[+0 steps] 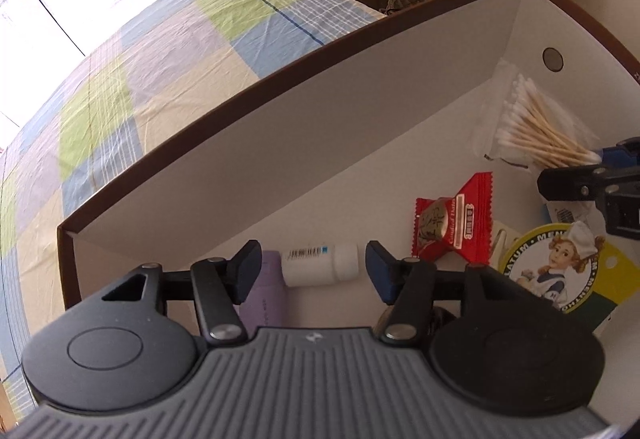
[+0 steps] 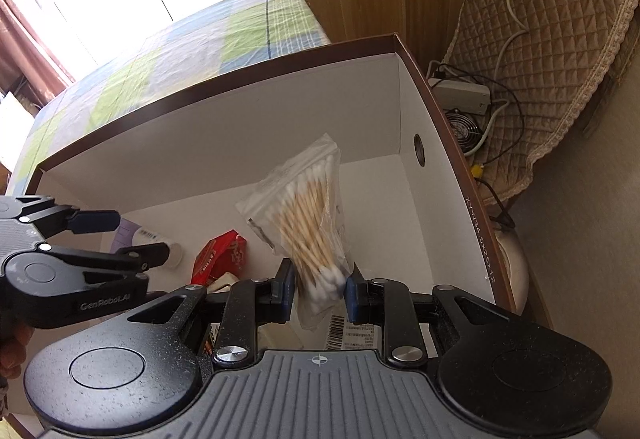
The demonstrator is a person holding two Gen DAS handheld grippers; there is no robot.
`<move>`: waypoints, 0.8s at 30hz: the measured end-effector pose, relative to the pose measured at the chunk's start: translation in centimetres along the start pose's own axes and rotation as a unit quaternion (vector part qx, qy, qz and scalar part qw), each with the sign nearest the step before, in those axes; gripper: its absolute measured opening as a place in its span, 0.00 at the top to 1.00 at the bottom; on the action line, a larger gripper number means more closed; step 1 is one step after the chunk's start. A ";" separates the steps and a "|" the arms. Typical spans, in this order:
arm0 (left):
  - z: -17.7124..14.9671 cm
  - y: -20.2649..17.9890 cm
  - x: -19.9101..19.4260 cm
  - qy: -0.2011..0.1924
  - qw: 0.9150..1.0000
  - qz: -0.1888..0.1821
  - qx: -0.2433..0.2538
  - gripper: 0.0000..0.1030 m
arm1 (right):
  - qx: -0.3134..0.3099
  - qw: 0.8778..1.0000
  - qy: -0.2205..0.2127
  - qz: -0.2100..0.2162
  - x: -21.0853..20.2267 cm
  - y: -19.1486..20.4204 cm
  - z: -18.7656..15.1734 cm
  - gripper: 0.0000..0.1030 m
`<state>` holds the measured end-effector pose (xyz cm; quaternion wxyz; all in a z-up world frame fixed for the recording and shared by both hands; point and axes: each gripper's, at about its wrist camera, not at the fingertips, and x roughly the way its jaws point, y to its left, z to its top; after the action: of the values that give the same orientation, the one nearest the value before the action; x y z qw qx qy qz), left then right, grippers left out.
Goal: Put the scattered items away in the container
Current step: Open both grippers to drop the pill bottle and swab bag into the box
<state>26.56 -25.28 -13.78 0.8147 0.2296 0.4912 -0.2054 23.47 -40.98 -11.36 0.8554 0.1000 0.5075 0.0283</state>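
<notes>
Cotton-swab bag [image 2: 310,227] sits pinched at its bottom end btwn my right gripper [image 2: 319,289] pads, hanging tilted inside the white box [image 2: 248,143] w/ the brown rim. My left gripper [image 1: 313,271] is spread wide w/ nothing in it, low over the box floor; a white bottle [image 1: 320,264] lies just ahead btwn its tips, purple tube [image 1: 264,293] by the left tip, red candy pack [image 1: 452,225] & round tin [image 1: 560,267] off to the right.
</notes>
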 end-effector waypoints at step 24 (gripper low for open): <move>-1.6 1.8 -3.5 -0.019 0.999 -0.010 -0.040 0.37 | -0.029 0.999 -0.028 0.014 -0.3 0.6 0.0 0.51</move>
<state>24.92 -22.55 -11.02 0.8306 0.1878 0.4855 -0.1976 23.35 -40.47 -10.96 0.8713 0.0828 0.4808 0.0525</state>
